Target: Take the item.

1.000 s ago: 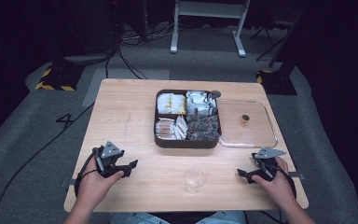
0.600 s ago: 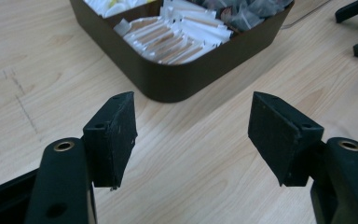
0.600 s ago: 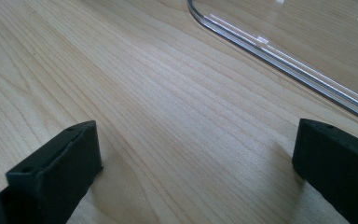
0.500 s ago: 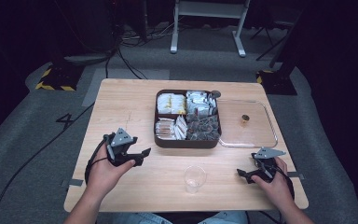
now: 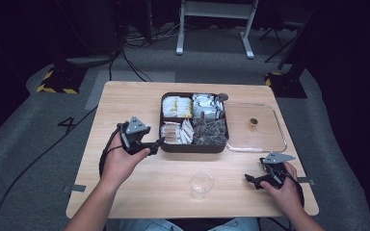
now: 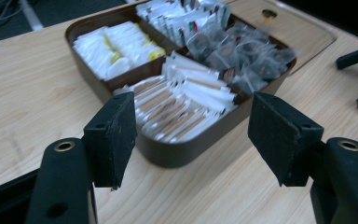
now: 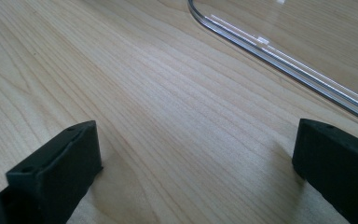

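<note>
Jaws spread and empty, our left gripper (image 5: 155, 143) hovers just beside the brown compartment box (image 5: 192, 146) of sachets, while our right gripper (image 5: 250, 179) rests spread on the table (image 5: 125, 101).

One box (image 5: 194, 146), one lid (image 5: 256, 139), one cup (image 5: 201, 184), two grippers.

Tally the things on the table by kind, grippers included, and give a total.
Black two-jaw grippers: 2 (left gripper, right gripper)
Dark brown four-compartment box of sachets: 1
Clear flat plastic lid: 1
Clear plastic cup: 1
Total: 5
</note>
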The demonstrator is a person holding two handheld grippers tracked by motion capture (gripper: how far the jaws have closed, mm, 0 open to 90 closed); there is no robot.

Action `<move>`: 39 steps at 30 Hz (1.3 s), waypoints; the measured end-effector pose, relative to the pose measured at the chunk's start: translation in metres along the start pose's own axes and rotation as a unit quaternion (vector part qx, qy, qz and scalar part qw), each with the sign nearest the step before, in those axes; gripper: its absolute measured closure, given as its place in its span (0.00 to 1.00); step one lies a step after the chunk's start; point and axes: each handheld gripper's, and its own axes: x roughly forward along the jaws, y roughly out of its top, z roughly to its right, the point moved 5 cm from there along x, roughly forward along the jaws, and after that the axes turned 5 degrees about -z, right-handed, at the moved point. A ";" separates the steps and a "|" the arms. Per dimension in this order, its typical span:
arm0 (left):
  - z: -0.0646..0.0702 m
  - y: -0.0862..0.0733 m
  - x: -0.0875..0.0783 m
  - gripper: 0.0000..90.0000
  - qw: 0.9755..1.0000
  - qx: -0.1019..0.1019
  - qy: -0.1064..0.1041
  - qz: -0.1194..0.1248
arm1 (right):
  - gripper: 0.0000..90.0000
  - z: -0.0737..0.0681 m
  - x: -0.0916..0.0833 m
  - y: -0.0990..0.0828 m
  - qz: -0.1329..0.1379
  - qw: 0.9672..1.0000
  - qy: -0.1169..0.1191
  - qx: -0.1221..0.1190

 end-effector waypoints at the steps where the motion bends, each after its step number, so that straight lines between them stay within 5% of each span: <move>1: 0.000 0.003 0.002 0.37 1.000 0.000 -0.006 0.000 | 0.01 0.000 0.000 0.000 0.000 1.000 0.000 0.000; 12: -0.006 0.024 0.026 0.37 1.000 0.000 -0.004 0.004 | 0.01 0.000 0.000 0.000 0.000 1.000 0.002 -0.001; 18: -0.012 0.033 0.043 0.37 1.000 0.004 -0.007 0.026 | 0.01 0.000 0.000 0.000 0.000 1.000 0.002 -0.001; 39: -0.026 0.069 0.095 0.38 0.999 -0.003 0.031 -0.021 | 0.01 0.001 0.000 0.001 0.000 1.000 0.006 -0.003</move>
